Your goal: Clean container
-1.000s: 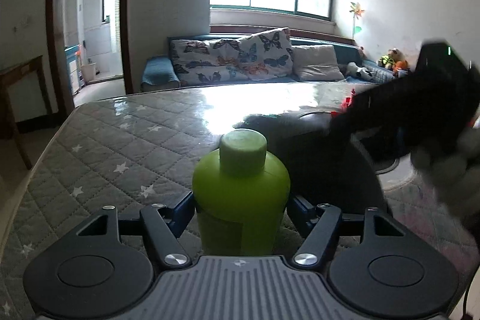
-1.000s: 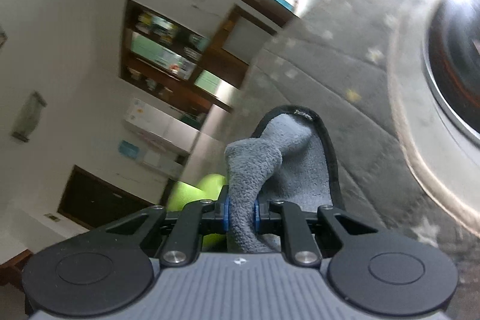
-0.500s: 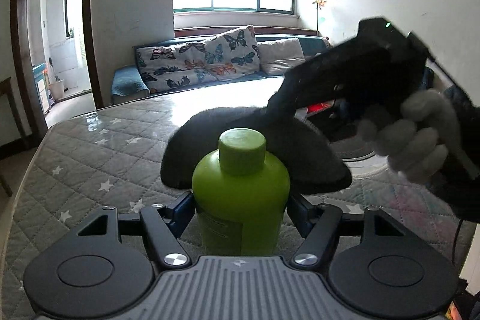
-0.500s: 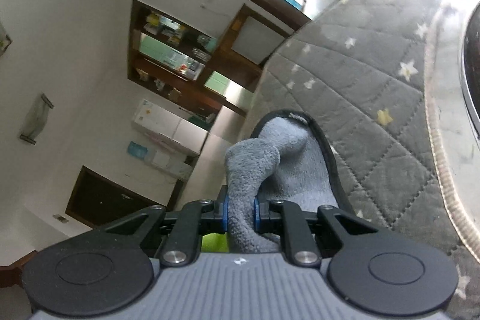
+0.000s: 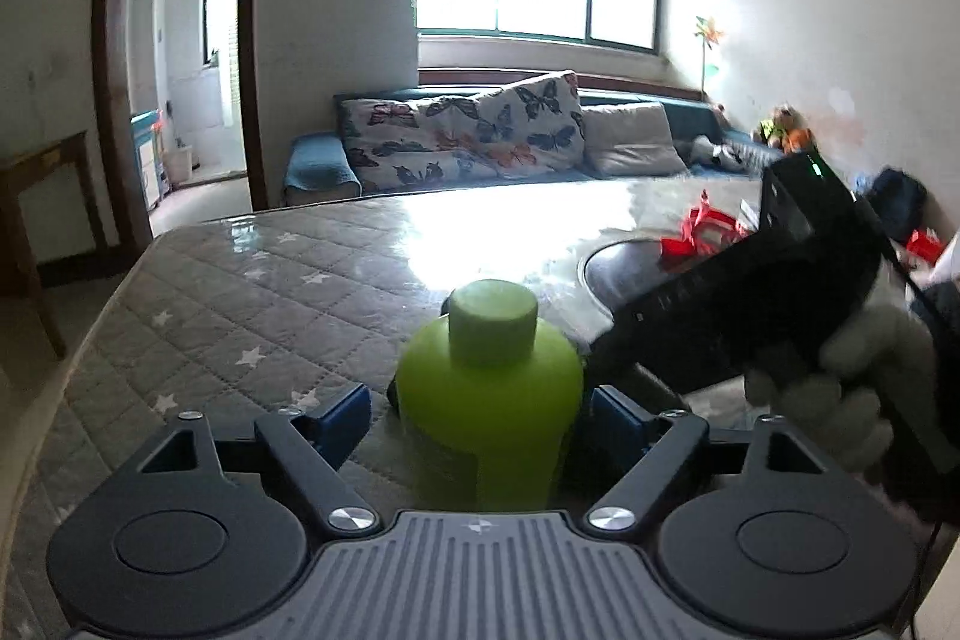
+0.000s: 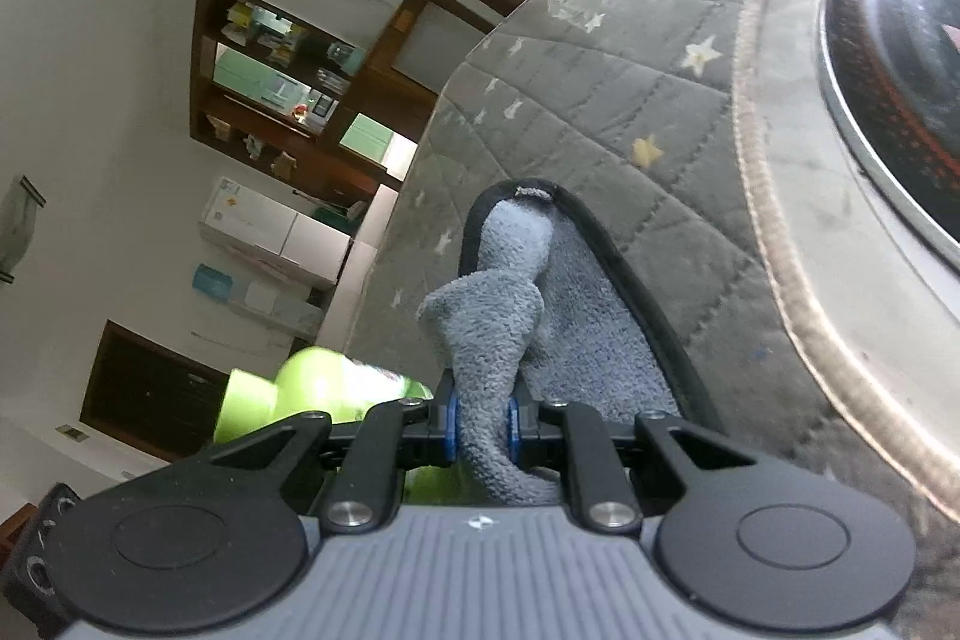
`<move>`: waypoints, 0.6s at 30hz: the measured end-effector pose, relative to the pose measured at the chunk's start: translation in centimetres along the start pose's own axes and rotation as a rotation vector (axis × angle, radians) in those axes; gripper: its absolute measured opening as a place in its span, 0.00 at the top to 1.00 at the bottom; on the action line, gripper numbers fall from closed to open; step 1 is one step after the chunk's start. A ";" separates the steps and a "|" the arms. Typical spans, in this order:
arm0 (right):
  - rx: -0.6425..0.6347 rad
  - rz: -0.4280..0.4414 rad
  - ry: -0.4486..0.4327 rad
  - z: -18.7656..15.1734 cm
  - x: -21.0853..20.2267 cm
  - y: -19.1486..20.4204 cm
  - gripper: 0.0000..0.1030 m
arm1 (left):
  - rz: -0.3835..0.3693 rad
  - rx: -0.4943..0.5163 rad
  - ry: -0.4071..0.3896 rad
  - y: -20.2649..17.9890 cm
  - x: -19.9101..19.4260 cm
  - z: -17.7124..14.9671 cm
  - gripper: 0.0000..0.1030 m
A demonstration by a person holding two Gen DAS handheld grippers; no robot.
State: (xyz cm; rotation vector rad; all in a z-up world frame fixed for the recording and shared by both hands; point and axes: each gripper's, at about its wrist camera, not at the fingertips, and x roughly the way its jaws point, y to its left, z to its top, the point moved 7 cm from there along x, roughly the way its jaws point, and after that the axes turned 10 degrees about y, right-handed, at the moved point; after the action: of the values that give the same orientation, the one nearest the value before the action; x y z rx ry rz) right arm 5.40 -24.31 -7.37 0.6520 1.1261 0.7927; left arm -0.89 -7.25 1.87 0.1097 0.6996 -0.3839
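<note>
A lime-green bottle [image 5: 489,400] with a green cap stands upright on the quilted grey star-patterned table cover [image 5: 252,292]. My left gripper [image 5: 480,415] straddles it. Its jaws are opening and the blue pads [image 5: 345,415] stand off the bottle's sides. My right gripper [image 6: 483,424] is shut on a grey fluffy cloth [image 6: 492,328] with a black edge, which drapes forward onto the table. In the right wrist view the bottle [image 6: 318,382] shows low on the left. A dark round metal-rimmed dish [image 6: 888,58] lies beyond the cloth and appears in the left wrist view as the dish [image 5: 624,268].
A gloved hand [image 5: 840,388] holds the right gripper just right of the bottle. Red items [image 5: 708,232] lie past the dish at the back right. The table's left edge [image 5: 90,340] drops to the floor. A sofa with cushions [image 5: 480,142] stands behind the table.
My left gripper's jaws have parted from the green bottle. The right gripper with the cloth has dropped lower and to the right of the bottle, and the dish is back in its view.
</note>
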 end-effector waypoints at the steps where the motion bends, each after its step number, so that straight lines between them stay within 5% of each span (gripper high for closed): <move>1: -0.002 -0.002 0.001 -0.3 -0.2 0.0 0.86 | 0.005 -0.002 0.002 0.0 0.1 0.1 0.19; 6: -0.014 0.005 -0.008 -1.2 -1.5 0.5 0.86 | 0.021 0.013 0.015 -0.2 0.3 0.1 0.32; 18: -0.138 0.130 -0.081 1.2 -4.8 6.4 0.87 | -0.100 0.157 -0.032 -0.4 0.3 -0.4 0.33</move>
State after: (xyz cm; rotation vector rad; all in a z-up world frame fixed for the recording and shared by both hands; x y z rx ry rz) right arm 4.11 -24.73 0.59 0.6401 0.9529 0.9384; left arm -1.09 -7.64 1.34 0.2173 0.6439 -0.5353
